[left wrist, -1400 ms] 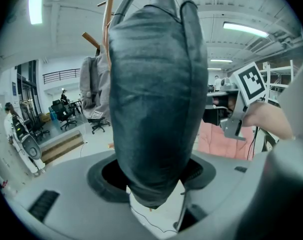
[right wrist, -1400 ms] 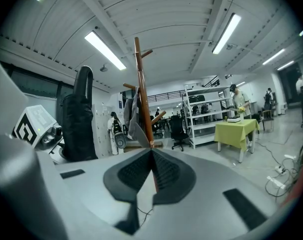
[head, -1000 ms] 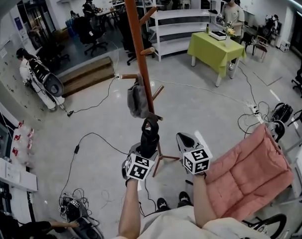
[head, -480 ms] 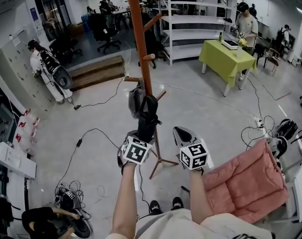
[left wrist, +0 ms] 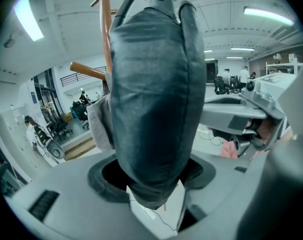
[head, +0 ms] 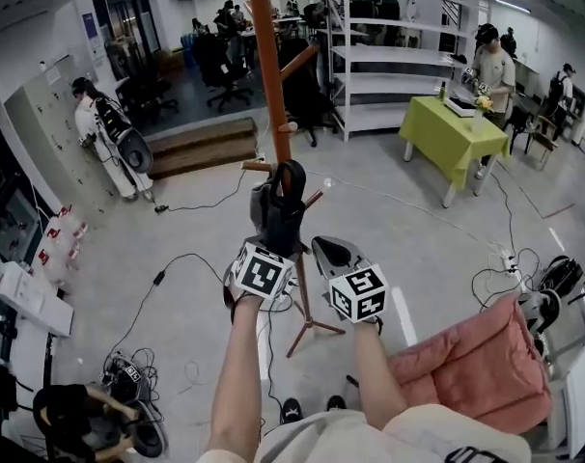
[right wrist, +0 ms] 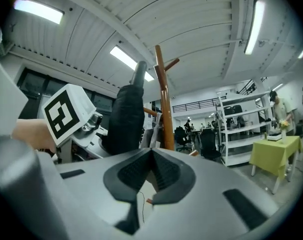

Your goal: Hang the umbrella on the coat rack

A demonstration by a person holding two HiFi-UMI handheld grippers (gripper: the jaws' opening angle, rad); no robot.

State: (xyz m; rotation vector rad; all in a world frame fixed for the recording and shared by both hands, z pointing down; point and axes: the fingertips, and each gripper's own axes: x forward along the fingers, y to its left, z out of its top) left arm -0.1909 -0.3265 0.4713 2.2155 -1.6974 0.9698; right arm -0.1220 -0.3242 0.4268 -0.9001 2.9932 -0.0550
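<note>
Open workshop floor of polished concrete forms the background, with white shelving [head: 389,56] and a green-covered table [head: 449,133] far ahead of the tools. A folded black umbrella [left wrist: 151,104] stands nearly upright in the left gripper [left wrist: 154,181], whose jaws are clamped on its lower end. Its curved handle [head: 290,174] is uppermost, well above the jaws. Directly ahead of this gripper, just behind the umbrella, rises the wooden coat rack [head: 269,75]; whether the handle touches the pole cannot be determined. A grey garment [head: 261,197] hangs from a low peg just left of the umbrella. An upper peg [head: 298,60] is unoccupied and well above the handle. The right gripper [right wrist: 151,171] sits just to the right of the left one, jaws pressed together with nothing between them. Progress assessment: pick-up and carry to the rack appear complete. The umbrella is not yet hung; its weight is borne by the left gripper. Outstanding steps: set the handle over a free peg, then release.
</note>
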